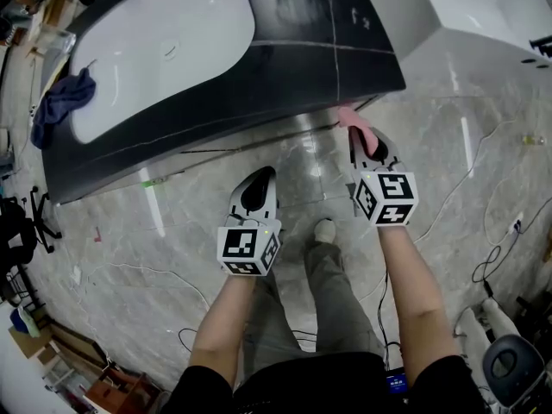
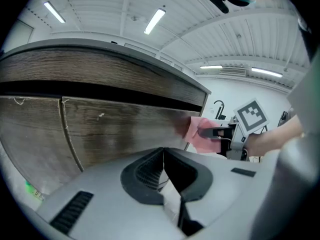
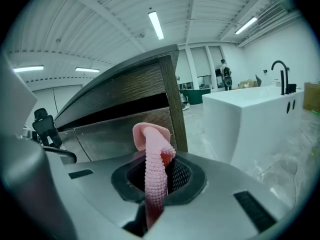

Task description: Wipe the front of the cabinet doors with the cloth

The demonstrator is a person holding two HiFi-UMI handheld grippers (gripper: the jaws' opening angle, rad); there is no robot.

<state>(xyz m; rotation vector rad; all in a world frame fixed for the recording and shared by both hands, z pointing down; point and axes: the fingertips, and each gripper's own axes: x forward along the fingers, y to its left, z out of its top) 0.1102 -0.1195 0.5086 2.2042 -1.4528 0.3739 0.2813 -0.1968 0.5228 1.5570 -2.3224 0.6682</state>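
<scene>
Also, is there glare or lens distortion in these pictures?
Head view: bright streaks of glare on the glossy floor. Left gripper view: fisheye bows the cabinet edge, corners black. Right gripper view: same curving; pink cloth sharp.

The cloth (image 1: pixel 356 124) in the right gripper (image 1: pixel 369 145) lies at the right end of the cabinet doors (image 2: pixel 110 134), left gripper (image 1: pixel 261 179) alongside.

The cabinet doors (image 2: pixel 100 129) wall off the way ahead of the left gripper (image 1: pixel 261 179) and the right gripper (image 1: pixel 362 141), whose cloth (image 1: pixel 354 119) sits at the cabinet's right corner. The countertop (image 1: pixel 285 67) overhangs the doors. Past that corner a gap runs open to the tub (image 3: pixel 250 119). Over the floor (image 1: pixel 172 231), the space between and beside the grippers is free; cables (image 1: pixel 496 253) trail far right.
</scene>
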